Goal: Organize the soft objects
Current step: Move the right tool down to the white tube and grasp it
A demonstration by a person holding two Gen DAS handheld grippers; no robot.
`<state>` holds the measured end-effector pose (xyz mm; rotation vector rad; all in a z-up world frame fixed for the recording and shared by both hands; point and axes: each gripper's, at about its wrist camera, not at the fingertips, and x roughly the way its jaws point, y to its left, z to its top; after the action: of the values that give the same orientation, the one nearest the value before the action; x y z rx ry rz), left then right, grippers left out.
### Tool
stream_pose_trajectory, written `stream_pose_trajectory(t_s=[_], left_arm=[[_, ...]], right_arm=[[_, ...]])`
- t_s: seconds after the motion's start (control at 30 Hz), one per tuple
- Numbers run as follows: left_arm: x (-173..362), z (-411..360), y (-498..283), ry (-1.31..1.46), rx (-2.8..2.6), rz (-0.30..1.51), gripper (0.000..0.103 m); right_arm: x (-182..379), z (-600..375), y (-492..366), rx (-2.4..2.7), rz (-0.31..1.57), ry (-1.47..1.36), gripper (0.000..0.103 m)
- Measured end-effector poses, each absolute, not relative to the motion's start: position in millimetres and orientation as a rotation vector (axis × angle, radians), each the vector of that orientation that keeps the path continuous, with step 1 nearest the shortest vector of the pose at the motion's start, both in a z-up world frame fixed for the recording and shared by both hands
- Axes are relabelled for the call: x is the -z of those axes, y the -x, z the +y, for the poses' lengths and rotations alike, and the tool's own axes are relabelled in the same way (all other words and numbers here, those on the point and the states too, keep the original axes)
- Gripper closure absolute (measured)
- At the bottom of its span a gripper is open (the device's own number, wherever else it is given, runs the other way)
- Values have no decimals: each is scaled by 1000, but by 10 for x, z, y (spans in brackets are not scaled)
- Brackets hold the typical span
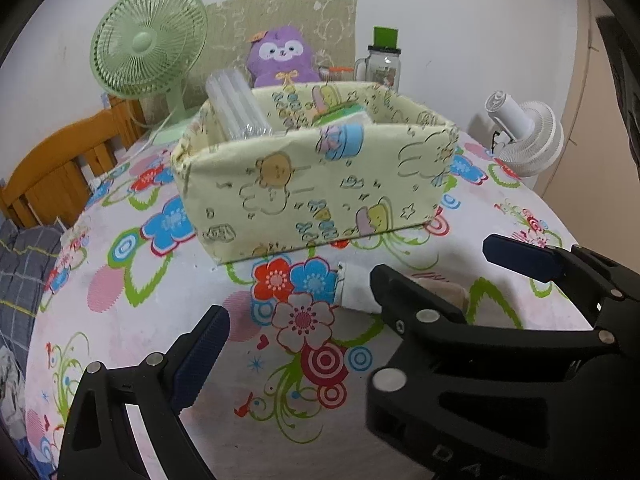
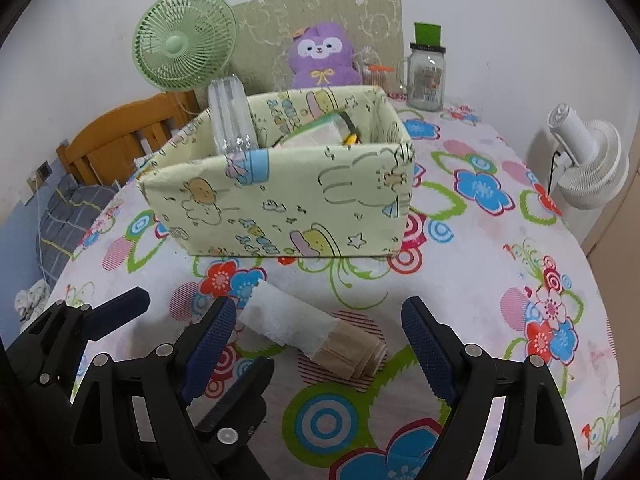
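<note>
A rolled white cloth with a beige folded end [image 2: 308,330] lies on the flowered tablecloth in front of a pale yellow fabric box [image 2: 280,196]. My right gripper [image 2: 320,344] is open, its fingers on either side of the roll just above it. The roll also shows in the left wrist view [image 1: 358,290], partly hidden by the right gripper [image 1: 432,260]. My left gripper [image 1: 296,336] is open and empty to the left of the roll; it shows in the right wrist view [image 2: 180,304]. The box [image 1: 312,188] holds a clear plastic bundle [image 1: 238,104] and folded cloths.
A purple plush toy [image 2: 322,58], a green fan [image 2: 184,46] and a glass jar mug [image 2: 426,76] stand behind the box. A white fan [image 2: 584,160] stands at the right table edge. A wooden chair [image 2: 116,136] and a grey checked blanket [image 2: 68,208] are on the left.
</note>
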<state>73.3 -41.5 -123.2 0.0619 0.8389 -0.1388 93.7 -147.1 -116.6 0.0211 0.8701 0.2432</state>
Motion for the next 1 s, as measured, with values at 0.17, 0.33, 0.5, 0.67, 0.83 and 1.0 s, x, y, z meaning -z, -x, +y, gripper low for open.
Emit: stream_pose_trajectory(t_s=[0.17, 0.33, 0.5, 0.67, 0.83, 1.0], left_arm=[[1340, -365, -777, -53, 123, 873, 6], [1420, -332, -824, -51, 111, 896, 6], [1493, -291, -874, -53, 97, 917, 6], [1511, -267, -939, -55, 93, 923, 6], [1535, -267, -1011, -61, 91, 931, 6], [1538, -295, -1026, -75, 90, 918, 6]], right_arm=[[1298, -1473, -1013, -241, 910, -21, 16], [1397, -1449, -1079, -244, 937, -14, 16], [1486, -1428, -1148, -237, 968, -18, 16], [1514, -1413, -1196, -217, 969, -12, 21], [1509, -1404, -1218, -202, 957, 5, 43], [1510, -1418, -1207, -190, 942, 2, 58]])
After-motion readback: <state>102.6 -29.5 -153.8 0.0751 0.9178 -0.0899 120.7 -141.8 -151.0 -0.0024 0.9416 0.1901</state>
